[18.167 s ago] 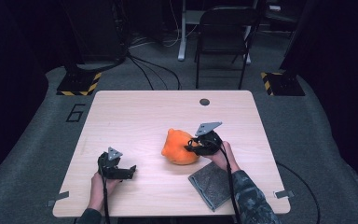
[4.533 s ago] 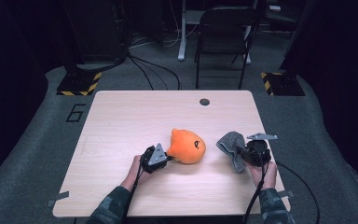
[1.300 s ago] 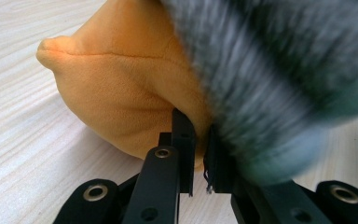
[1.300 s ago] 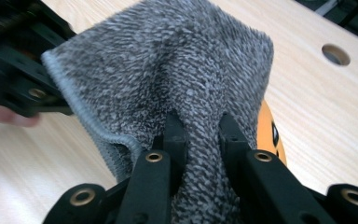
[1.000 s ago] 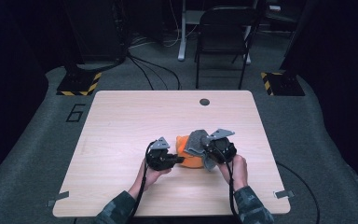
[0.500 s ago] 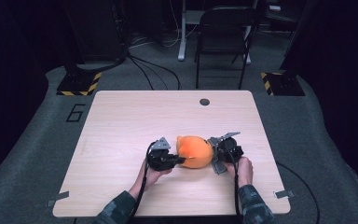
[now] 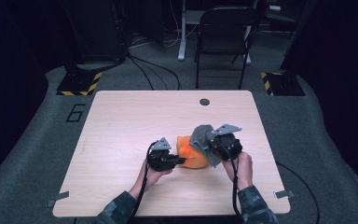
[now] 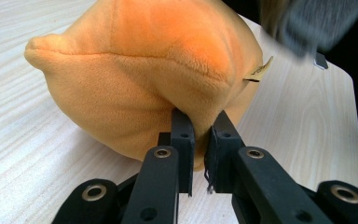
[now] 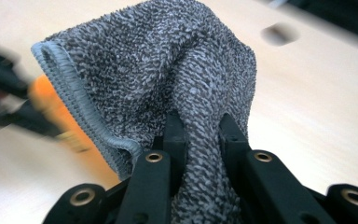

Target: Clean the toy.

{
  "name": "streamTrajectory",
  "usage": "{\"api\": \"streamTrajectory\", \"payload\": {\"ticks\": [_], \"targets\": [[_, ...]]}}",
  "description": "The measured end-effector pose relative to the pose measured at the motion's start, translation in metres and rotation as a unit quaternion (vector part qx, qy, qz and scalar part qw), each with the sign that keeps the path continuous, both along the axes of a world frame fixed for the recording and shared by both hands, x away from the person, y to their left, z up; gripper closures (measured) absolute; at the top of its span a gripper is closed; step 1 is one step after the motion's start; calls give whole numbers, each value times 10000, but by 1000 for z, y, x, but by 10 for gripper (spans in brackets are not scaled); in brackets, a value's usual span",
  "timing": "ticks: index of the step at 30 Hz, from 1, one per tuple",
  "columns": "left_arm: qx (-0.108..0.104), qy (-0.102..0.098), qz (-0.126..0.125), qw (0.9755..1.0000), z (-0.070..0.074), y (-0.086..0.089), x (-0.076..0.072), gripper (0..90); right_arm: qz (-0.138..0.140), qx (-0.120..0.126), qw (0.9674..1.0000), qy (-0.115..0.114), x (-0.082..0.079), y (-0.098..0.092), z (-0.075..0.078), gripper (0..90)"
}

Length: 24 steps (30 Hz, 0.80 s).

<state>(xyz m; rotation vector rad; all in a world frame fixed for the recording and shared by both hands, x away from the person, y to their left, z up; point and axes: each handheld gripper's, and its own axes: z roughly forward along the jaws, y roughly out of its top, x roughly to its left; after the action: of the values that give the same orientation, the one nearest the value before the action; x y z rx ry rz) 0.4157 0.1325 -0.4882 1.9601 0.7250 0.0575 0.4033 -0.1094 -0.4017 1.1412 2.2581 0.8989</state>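
An orange plush toy (image 7: 192, 154) (image 8: 140, 74) lies on the light wooden table (image 7: 130, 121), near its front middle. My left gripper (image 7: 181, 160) (image 8: 199, 140) is shut on a fold of the plush at its left side. A grey terry cloth (image 7: 201, 136) (image 9: 163, 79) hangs over the plush's right side, bunched between the jaws of my right gripper (image 7: 212, 145) (image 9: 200, 140), which is shut on it. In the right gripper view the orange plush (image 9: 51, 100) shows blurred behind the cloth's hemmed edge.
A round dark hole (image 7: 204, 101) sits near the table's far edge. Behind the table stand a black chair (image 7: 223, 37) and floor cables. Yellow-black striped blocks (image 7: 79, 84) lie on the floor at both far corners.
My right gripper has swung the grey cloth off to the right of the plush and then back up over its right side. The left gripper has stayed shut on the plush.
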Motion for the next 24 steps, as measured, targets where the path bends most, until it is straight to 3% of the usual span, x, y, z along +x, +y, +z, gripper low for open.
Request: {"api": "streamTrajectory", "payload": {"ticks": [1, 3, 4, 9, 13, 15, 17, 20, 24], "targets": [[31, 1, 22, 10000, 0, 0, 0, 824, 96, -49, 9998, 159, 4, 5, -9, 783], [82, 1, 8, 10000, -3, -1, 0, 815, 101, -278, 9994, 203, 8, 12, -27, 787], [53, 20, -7, 10000, -3, -1, 0, 810, 61, -267, 9994, 233, 9, 13, -30, 787], [154, -175, -74, 9997, -2, 0, 0, 734, 88, -83, 9995, 296, 13, 7, -29, 788], [365, -474, -72, 9982, 0, 2, -3, 553, 134, -82, 9994, 320, 14, 6, -30, 788], [514, -706, -5, 9962, 1, 3, -6, 433, 102, -20, 9993, 367, 16, 4, -30, 788], [767, -970, 20, 9923, 1, 4, -8, 366, 90, 19, 9991, 406, 17, 2, -30, 788], [970, -1204, 1, 9880, -5, 2, -6, 297, 87, 100, 9988, 469, 19, 0, -30, 788], [1202, -1504, -38, 9813, -13, -2, -4, 281, 88, 112, 9989, 443, 20, -1, -30, 788]]}}
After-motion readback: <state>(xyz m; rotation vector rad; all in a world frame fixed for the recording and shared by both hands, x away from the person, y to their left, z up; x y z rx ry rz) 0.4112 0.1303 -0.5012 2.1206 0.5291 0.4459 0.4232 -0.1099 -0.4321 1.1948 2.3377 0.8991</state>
